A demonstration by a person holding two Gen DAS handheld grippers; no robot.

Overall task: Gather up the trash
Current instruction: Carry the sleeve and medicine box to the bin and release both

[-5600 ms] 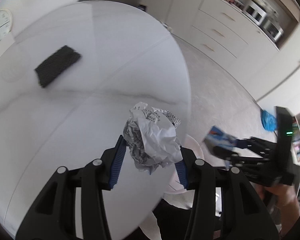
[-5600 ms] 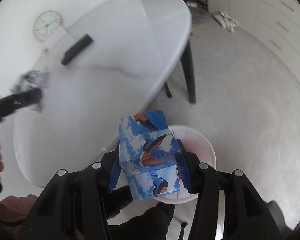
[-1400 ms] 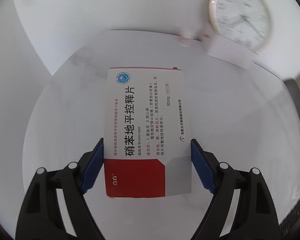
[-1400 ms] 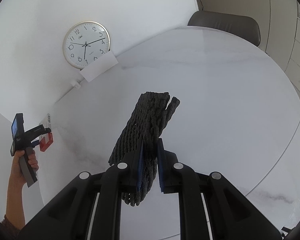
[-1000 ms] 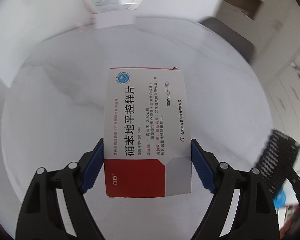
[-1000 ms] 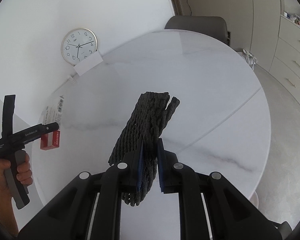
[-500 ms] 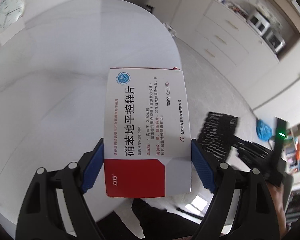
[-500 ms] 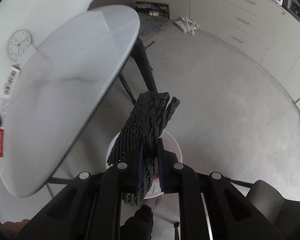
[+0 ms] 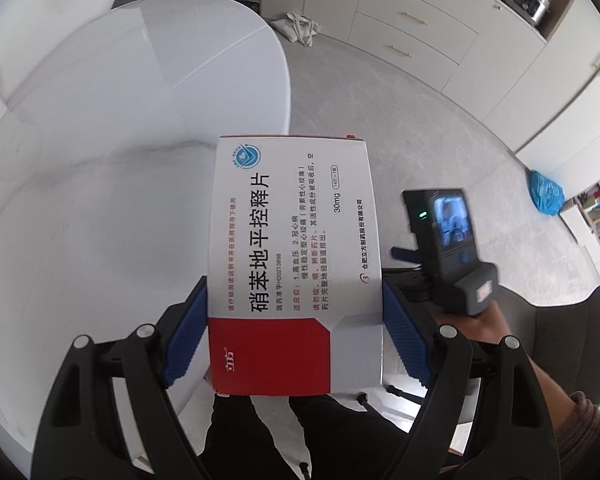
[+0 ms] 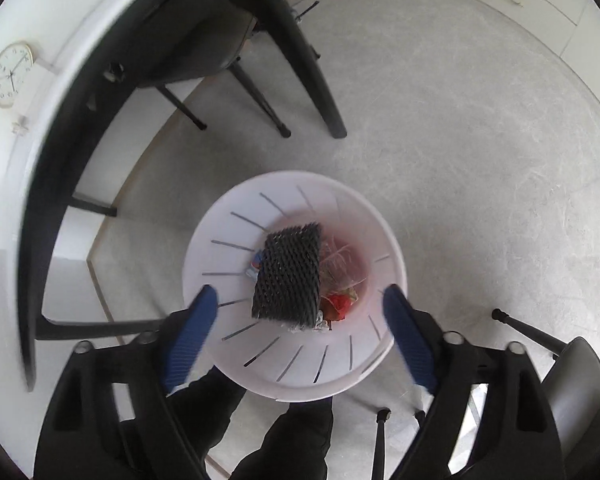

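Clamping a red-and-white medicine box by its two long edges, the left gripper appeared in the left wrist view with its blue pads pressed flat against the carton, whose printed face was turned to the camera. Beneath and to the left lay the white oval table; grey floor and cream drawer units filled the upper right. The right gripper, seen from behind with its lit screen, was held in the person's right hand just to the right of the box.

The right wrist view looked straight down. The right gripper stood wide open, gripping nothing, its blue pads spread either side of a white slotted waste bin on the floor. A black foam mesh sleeve lay inside the bin over other litter, including red and clear scraps. Dark table legs and a wall clock occupied the upper left.
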